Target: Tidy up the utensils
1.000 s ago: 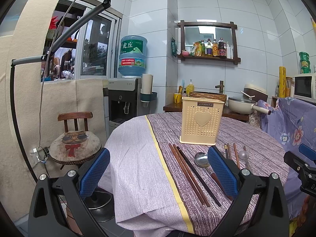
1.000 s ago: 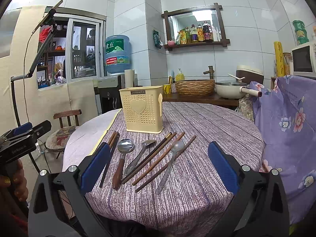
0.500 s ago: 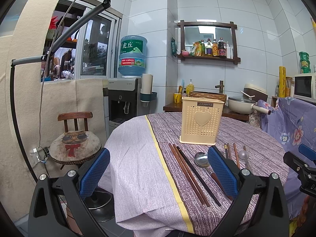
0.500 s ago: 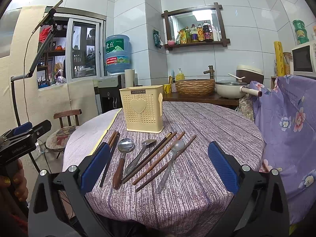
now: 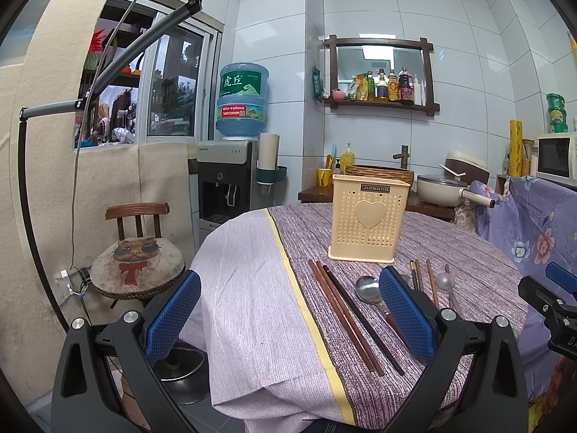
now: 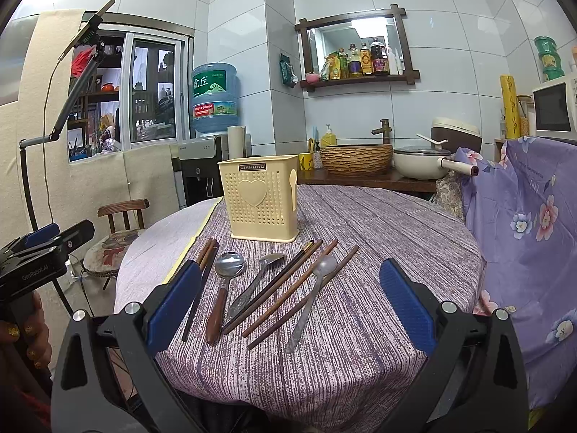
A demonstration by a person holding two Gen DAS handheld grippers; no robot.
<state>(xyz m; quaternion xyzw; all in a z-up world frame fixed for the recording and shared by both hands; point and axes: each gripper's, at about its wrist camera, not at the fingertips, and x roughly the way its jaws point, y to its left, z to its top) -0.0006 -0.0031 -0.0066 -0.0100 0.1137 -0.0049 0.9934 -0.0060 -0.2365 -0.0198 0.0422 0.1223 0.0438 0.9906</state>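
Nothing has shifted since a second ago: both grippers hang where they were and every utensil lies just as before. Left gripper hovers wide apart over the table's near edge, holding nothing; right gripper is likewise spread and empty, and it shows at the far right of the left view too.

On the striped tablecloth the cream utensil holder stands upright, beyond the row of cutlery and well ahead of both grippers. Between the right gripper's fingers, and a little ahead of them, lie the wooden-handled spoon, a steel spoon, a pair of dark chopsticks, brown chopsticks and a long-handled steel spoon. Just ahead of its left finger, partly hidden, rests another set of chopsticks; in the left view these same sticks lie between that gripper's fingers, nearer the right one.

Writing now: the holder's dark label reads "JIANHAO" above a raised heart. Back on the dispenser, the water jug carries "虎丘". The left gripper's body, seen from the right camera, reads "GenRobot.AI"
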